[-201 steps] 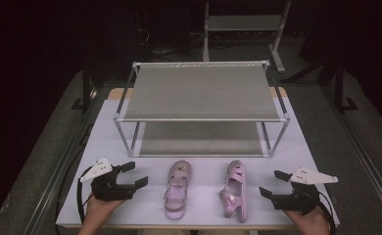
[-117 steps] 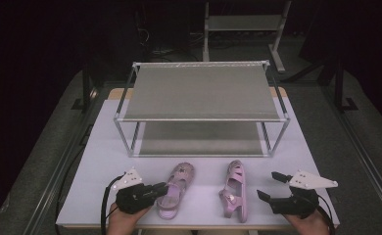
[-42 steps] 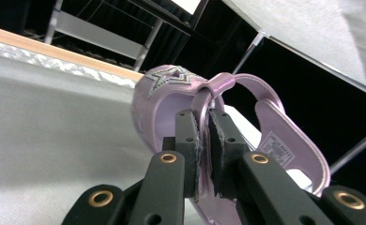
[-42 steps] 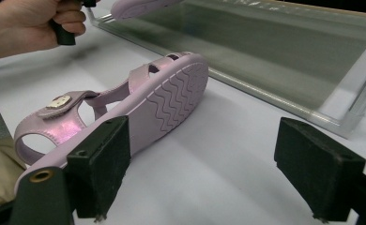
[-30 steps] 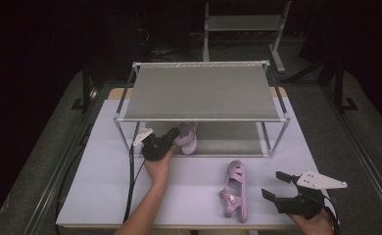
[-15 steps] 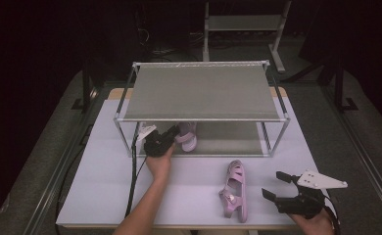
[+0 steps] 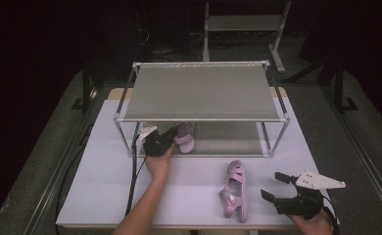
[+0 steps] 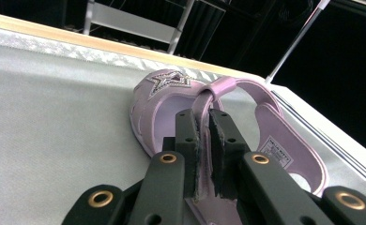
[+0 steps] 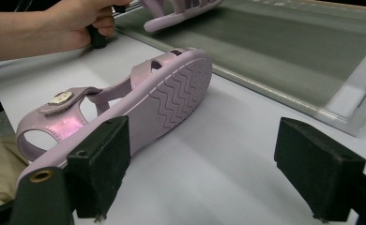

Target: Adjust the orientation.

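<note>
One pink sandal (image 7: 185,137) rests on the lower shelf of the metal rack (image 7: 201,119), at its left end. My left gripper (image 7: 165,138) is shut on that sandal's strap (image 8: 208,101); a star decoration marks its toe. The other pink sandal (image 7: 233,189) lies on its side on the white table, sole (image 9: 171,101) turned toward my right gripper (image 7: 278,187). That gripper is open near the table's front right, just right of the sandal, with nothing between its jaws.
The two-tier rack has grey mesh shelves (image 7: 203,93) and thin metal legs (image 7: 275,137). A cable (image 7: 131,181) trails from my left gripper along the white table (image 7: 91,166). A second rack (image 7: 243,22) stands on the dark floor behind.
My left gripper picked up the left sandal from the table's front and carried it forward onto the rack's lower shelf. The right gripper and the other sandal have stayed in place.
</note>
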{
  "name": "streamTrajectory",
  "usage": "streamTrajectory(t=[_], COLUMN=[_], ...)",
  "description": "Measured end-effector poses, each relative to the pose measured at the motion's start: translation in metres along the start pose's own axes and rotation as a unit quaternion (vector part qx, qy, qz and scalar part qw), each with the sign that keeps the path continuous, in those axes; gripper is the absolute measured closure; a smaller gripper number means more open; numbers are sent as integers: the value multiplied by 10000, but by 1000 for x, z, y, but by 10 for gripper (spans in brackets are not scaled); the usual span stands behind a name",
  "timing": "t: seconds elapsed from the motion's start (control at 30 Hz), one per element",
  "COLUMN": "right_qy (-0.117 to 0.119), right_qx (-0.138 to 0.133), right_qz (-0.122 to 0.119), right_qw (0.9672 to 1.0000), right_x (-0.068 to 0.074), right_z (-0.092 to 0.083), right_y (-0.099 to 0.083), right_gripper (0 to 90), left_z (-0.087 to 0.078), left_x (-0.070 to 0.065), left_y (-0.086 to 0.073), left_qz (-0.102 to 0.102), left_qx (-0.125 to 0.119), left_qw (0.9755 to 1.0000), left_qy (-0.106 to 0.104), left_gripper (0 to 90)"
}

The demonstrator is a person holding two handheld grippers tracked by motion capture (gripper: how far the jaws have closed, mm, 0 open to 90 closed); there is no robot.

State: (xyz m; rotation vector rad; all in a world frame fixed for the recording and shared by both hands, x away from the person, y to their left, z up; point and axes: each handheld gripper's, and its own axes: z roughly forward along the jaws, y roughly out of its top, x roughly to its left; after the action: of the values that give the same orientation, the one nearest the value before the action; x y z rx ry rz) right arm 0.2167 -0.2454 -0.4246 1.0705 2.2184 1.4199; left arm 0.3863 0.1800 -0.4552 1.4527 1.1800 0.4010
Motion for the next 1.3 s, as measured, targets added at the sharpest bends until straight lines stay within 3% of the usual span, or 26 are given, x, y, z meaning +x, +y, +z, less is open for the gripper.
streamTrajectory(t=[0.27, 0.37, 0.43, 0.5, 0.67, 0.77, 0.9, 1.17, 1.3], right_qy=[13, 9, 17, 14, 2, 9, 52, 180, 348], right_qx=[4, 14, 3, -2, -20, -37, -61, -53, -71], right_qz=[-15, -8, 2, 15, 11, 18, 6, -78, 79], right_qw=[10000, 10000, 10000, 10000, 10000, 10000, 10000, 9998, 9993], right_x=[1, 1, 1, 1, 1, 2, 5, 11, 12], right_z=[0, 1, 1, 0, -1, -1, -1, 2, 2], right_y=[0, 0, 0, 0, 0, 0, 2, 5, 7], right_gripper=[182, 181, 181, 181, 182, 181, 182, 185, 249], left_z=[0, -2, -3, -5, -11, -16, -22, -35, -48], left_x=[0, 0, -2, -8, -11, -15, -18, -24, -26], left_y=[0, 0, 0, 2, 3, 4, 1, -3, -5], left_qz=[-54, -95, -50, -88, -169, -117, -268, -228, -127], left_qx=[31, 14, 23, -117, -67, -3, -60, -111, -51], left_qw=[10000, 9998, 9998, 9994, 9990, 9987, 9978, 9975, 9976], left_qy=[-71, -191, -180, -297, -410, -492, -609, -657, -672], left_gripper=[795, 762, 731, 727, 696, 686, 686, 675, 668])
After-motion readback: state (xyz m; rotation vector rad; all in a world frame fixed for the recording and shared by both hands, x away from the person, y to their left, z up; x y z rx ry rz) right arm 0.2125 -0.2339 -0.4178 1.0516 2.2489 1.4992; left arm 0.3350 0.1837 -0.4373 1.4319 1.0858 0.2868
